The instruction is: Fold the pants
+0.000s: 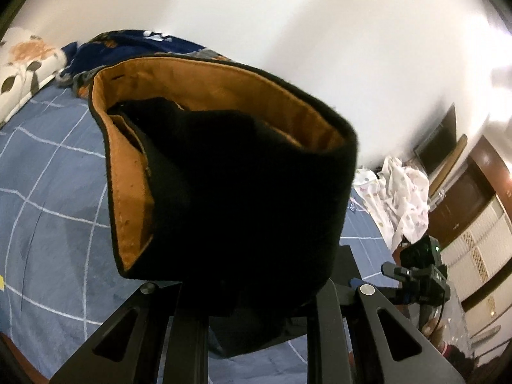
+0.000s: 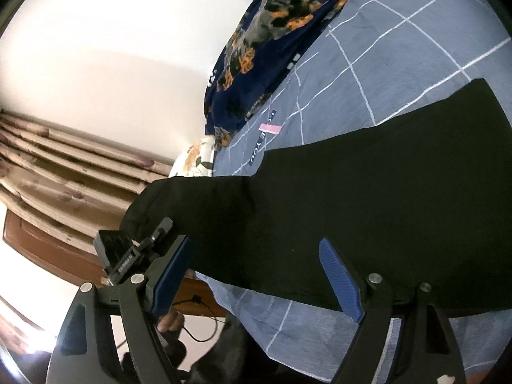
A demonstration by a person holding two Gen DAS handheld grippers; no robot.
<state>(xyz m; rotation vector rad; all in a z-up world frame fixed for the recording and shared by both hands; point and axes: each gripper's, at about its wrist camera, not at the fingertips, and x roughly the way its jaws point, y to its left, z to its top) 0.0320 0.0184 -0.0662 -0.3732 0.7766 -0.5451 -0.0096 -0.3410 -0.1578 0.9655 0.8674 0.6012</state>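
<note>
The black pants [image 1: 224, 192] fill the left wrist view, lifted off the bed, their waistband gaping to show a tan lining [image 1: 204, 89]. My left gripper [image 1: 256, 291] is shut on the pants; the fabric hides its fingertips. In the right wrist view the pants [image 2: 368, 198] stretch across the blue checked bed [image 2: 368, 48], their left end raised by the left gripper [image 2: 128, 252]. My right gripper [image 2: 254, 243] stands open just above the cloth, blue pads [image 2: 339, 275] wide apart and gripping nothing. It also shows in the left view as the right gripper [image 1: 416, 275].
A dark floral blanket [image 2: 265, 32] and a flowered pillow [image 1: 22, 64] lie along the wall side of the bed. White patterned cloth [image 1: 400, 198] is heaped at the far corner. Curtains [image 2: 64, 166] hang beyond the bed's wooden edge [image 2: 57, 249]. A hand [image 2: 171, 320] shows below.
</note>
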